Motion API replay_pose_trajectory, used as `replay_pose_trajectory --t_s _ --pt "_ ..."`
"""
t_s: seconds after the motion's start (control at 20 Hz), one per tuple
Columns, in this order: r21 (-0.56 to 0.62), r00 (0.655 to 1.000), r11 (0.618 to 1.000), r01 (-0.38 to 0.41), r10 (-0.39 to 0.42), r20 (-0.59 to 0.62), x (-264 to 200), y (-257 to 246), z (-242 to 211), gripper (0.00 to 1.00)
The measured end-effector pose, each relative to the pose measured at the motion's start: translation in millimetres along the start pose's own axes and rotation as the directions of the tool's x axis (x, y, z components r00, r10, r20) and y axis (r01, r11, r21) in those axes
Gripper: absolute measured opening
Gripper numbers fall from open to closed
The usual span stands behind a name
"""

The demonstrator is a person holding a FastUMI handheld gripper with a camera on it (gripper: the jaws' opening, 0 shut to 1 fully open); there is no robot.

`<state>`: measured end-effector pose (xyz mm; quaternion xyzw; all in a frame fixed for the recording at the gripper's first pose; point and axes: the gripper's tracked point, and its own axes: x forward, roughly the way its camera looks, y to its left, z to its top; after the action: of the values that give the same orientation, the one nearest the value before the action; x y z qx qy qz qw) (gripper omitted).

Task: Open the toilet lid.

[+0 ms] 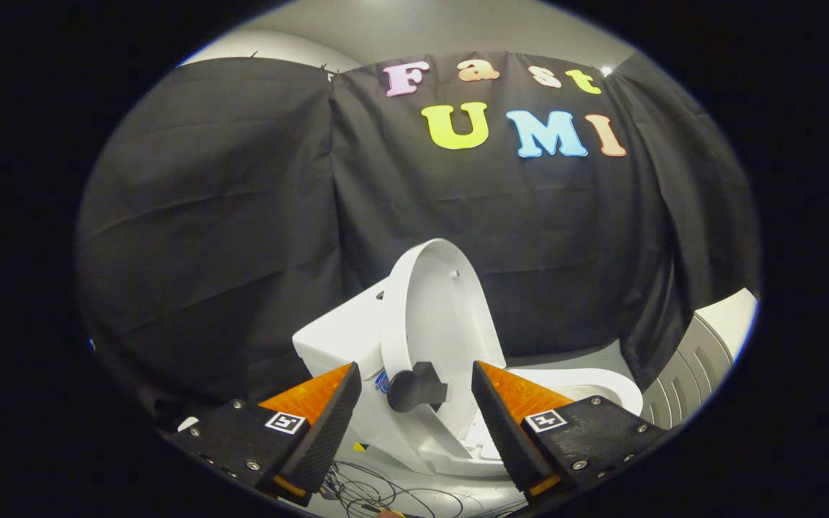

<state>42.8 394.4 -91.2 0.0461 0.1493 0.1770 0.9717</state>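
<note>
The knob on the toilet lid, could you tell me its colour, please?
Black knob, clearest in the gripper view, between the open tool's fingers.

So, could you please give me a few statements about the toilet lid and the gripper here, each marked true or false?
1. The toilet lid stands raised, leaning back. True.
2. The gripper is clamped on the black knob. False: its fingers are spread apart, pressing on nothing, with the knob between their tips.
3. The toilet seat lies down over the bowl. True.
4. Cables lie on the floor below the fingers. True.
5. The lid is black. False: it is white.
</note>
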Motion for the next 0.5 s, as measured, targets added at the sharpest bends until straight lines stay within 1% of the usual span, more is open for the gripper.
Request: replay_pose_trajectory --t_s 0.2,0.3,0.4,0.5 --pt "-0.032 0.991 0.999 0.043 -0.039 0.131 -26.2 -58.5 60.6 0.95" --pt "-0.049 0.981 0.995 0.084 -0.074 0.182 -36.4 -91.7 84.4 0.95" --pt "-0.085 0.968 0.986 0.14 -0.119 0.22 -45.4 -130.3 100.7 0.95" --pt "-0.104 0.961 0.979 0.175 -0.148 0.232 -51.8 -163.6 107.0 0.95"
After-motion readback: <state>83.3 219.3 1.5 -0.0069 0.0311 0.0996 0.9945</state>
